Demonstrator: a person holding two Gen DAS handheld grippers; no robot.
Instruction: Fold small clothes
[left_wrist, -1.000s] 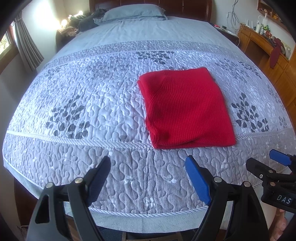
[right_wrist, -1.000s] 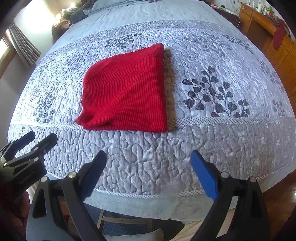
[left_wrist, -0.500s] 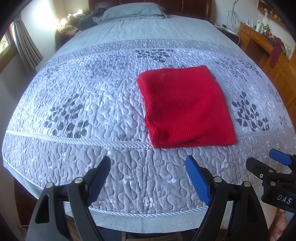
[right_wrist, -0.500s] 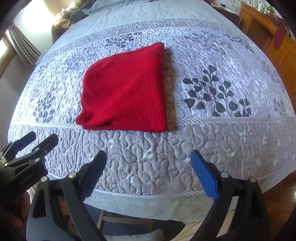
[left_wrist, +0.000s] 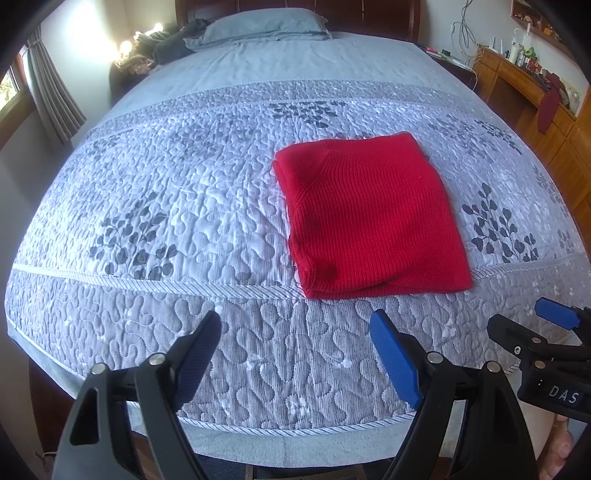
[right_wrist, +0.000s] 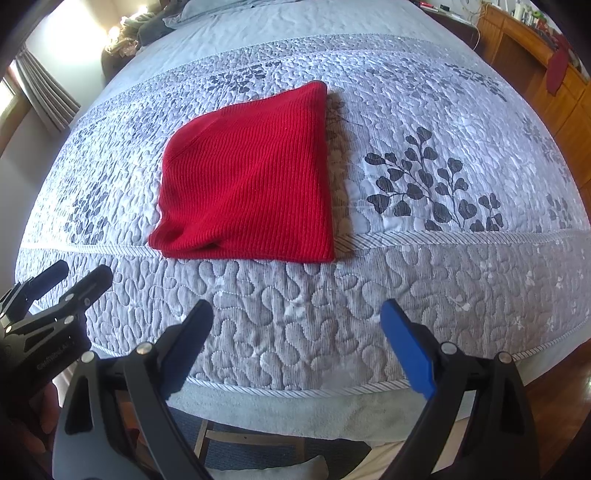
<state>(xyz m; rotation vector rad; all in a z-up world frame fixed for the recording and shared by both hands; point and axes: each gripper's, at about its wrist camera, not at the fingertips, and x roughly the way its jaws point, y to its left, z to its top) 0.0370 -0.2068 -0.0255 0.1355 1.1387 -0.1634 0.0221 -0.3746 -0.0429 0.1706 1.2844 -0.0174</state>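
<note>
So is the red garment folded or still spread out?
Folded. The red garment lies flat on the quilt as a compact rectangle, layered edges showing at its near corner; no sleeves stick out.

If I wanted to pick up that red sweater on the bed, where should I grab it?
Probably by its near corners. The red sweater lies flat and folded on the quilt, near edge facing both open grippers, left gripper and right gripper. Come from the foot of the bed and pinch all the stacked layers at that edge.

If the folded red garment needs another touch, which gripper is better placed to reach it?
Neither by much. Both the left gripper and right gripper are open, short of the red garment. Its near right corner faces the left gripper's view; I'd lean left.
</note>
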